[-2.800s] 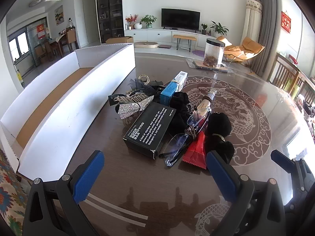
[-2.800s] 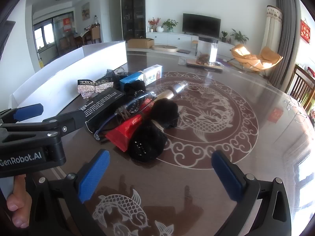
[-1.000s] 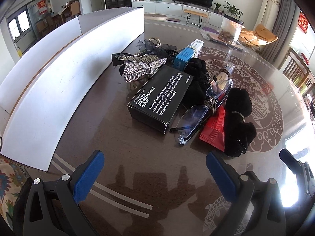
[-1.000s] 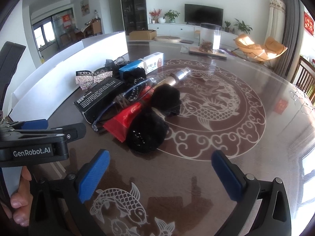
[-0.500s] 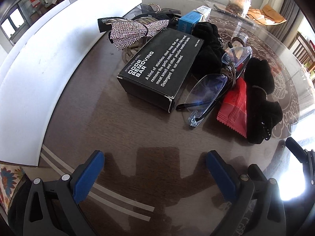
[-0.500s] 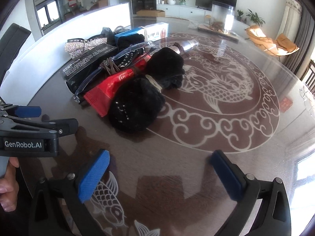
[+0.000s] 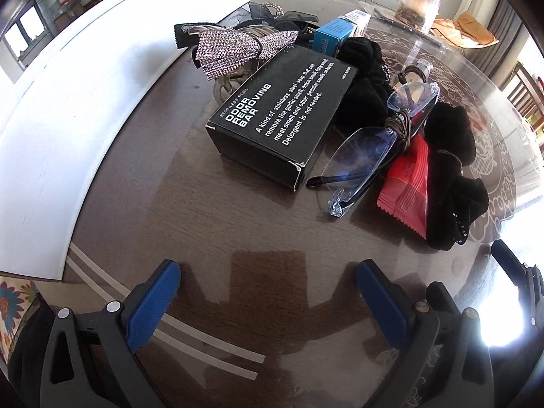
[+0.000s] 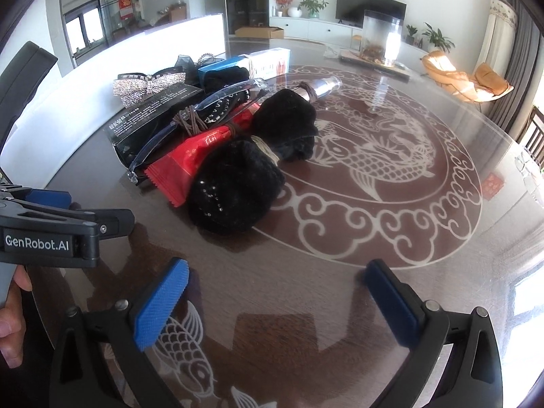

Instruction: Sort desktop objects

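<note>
A heap of small objects lies on the dark table. A black box (image 7: 282, 112) marked "odor removing bar" is nearest my left gripper (image 7: 268, 302), which is open and empty just short of it. Clear glasses (image 7: 370, 142) rest beside the box, over a red packet (image 7: 406, 183). A black furry scrunchie (image 8: 234, 187) lies closest to my right gripper (image 8: 275, 299), also open and empty. Farther back are a rhinestone bow (image 7: 234, 51), a blue and white carton (image 8: 244, 63) and a silver tube (image 8: 319, 86).
A long white cardboard tray (image 7: 68, 102) runs along the left of the heap. A clear jar (image 8: 379, 37) stands at the table's far side. A hand (image 8: 10, 312) holds the left gripper's body at the left edge of the right wrist view.
Both grippers have moved forward and down toward the heap, so the box and the scrunchie look larger. Both stay open. Nothing on the table has moved.
</note>
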Available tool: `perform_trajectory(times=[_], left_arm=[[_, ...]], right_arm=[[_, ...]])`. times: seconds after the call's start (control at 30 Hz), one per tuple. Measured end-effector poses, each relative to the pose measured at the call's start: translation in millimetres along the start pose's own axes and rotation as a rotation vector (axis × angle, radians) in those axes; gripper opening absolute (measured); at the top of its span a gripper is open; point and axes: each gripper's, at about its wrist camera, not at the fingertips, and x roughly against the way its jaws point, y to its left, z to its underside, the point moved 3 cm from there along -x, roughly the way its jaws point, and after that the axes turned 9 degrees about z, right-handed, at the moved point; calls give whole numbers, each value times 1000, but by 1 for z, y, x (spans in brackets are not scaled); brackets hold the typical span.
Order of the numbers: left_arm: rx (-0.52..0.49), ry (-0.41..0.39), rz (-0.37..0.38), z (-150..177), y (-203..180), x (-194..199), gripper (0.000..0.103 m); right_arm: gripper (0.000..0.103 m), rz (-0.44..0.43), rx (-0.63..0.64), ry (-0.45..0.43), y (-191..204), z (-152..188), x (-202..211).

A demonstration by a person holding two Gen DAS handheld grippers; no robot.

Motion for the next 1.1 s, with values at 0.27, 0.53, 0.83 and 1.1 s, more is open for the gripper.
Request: perform_trajectory(times=[0.27,0.53,0.83,1.1], left_arm=[[10,7,-3,1,1,1,103],[4,5,-2,0,3,1,103],[0,8,0,1,3,1,103],[0,8,0,0,2,1,103]], right_arm=[[103,0,0,0,0,0,0],[103,0,0,-1,0,0,0],[103,0,0,-1,0,0,0],[103,0,0,-1,0,0,0]])
